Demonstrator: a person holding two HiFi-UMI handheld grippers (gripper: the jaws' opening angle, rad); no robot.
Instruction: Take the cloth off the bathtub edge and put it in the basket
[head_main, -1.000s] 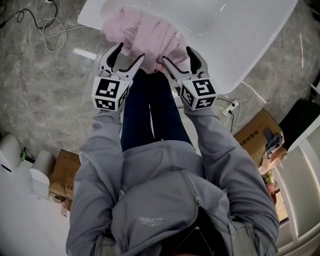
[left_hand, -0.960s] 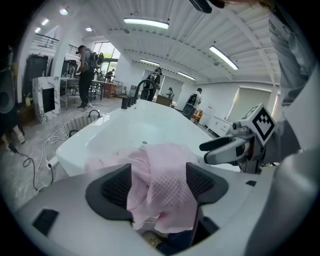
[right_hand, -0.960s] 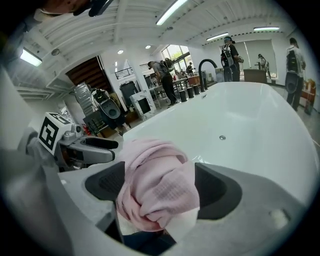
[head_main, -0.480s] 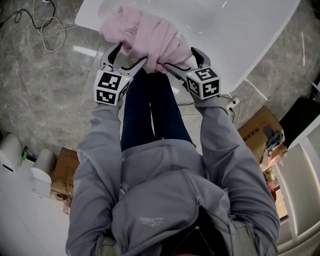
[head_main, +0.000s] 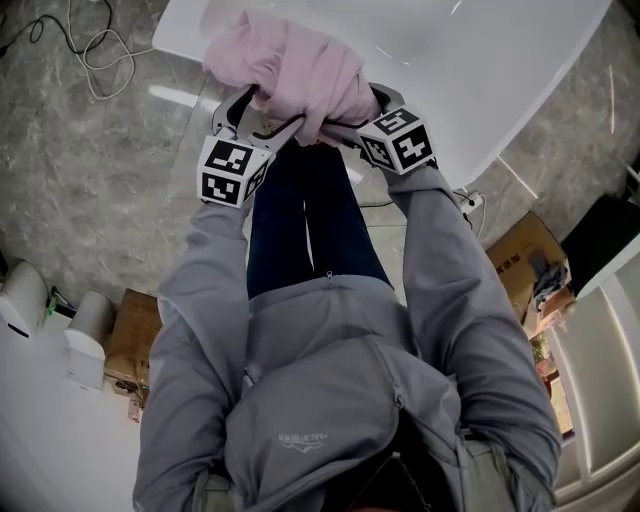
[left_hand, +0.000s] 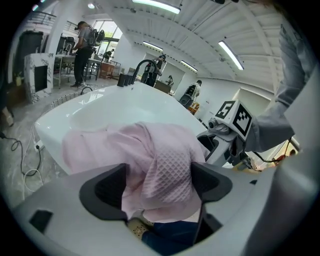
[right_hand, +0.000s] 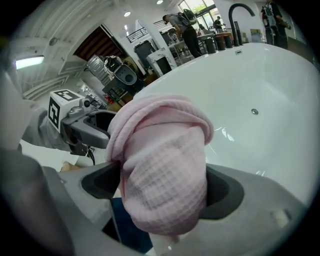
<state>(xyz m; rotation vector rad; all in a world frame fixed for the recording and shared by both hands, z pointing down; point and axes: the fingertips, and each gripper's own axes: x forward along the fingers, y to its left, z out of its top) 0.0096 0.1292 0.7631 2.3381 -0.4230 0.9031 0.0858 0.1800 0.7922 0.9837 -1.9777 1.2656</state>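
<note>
A pink waffle cloth (head_main: 295, 65) lies bunched over the near edge of the white bathtub (head_main: 480, 70), its folds hanging down the outside. My left gripper (head_main: 262, 112) straddles the left fold (left_hand: 150, 155); its jaws have just been opening and stand wide, with a gap showing beside the left pad. My right gripper (head_main: 360, 100) straddles the right fold (right_hand: 165, 165); its jaws opened wide and have just closed slightly. That fold fills the space between the pads without being squeezed. Each gripper shows in the other's view: the right gripper (left_hand: 225, 135) and the left gripper (right_hand: 75, 120).
Cables (head_main: 90, 60) trail over the grey stone floor left of the tub. Cardboard boxes (head_main: 130, 340) (head_main: 520, 260) and white containers (head_main: 25, 300) stand near my legs. A dark faucet (right_hand: 240, 10) rises at the tub's far end, and people (left_hand: 82, 35) work at tables behind.
Both grippers have sunk onto the tub edge and tipped further downward. Their jaws have spread wider and now sit around the cloth's hanging folds.
</note>
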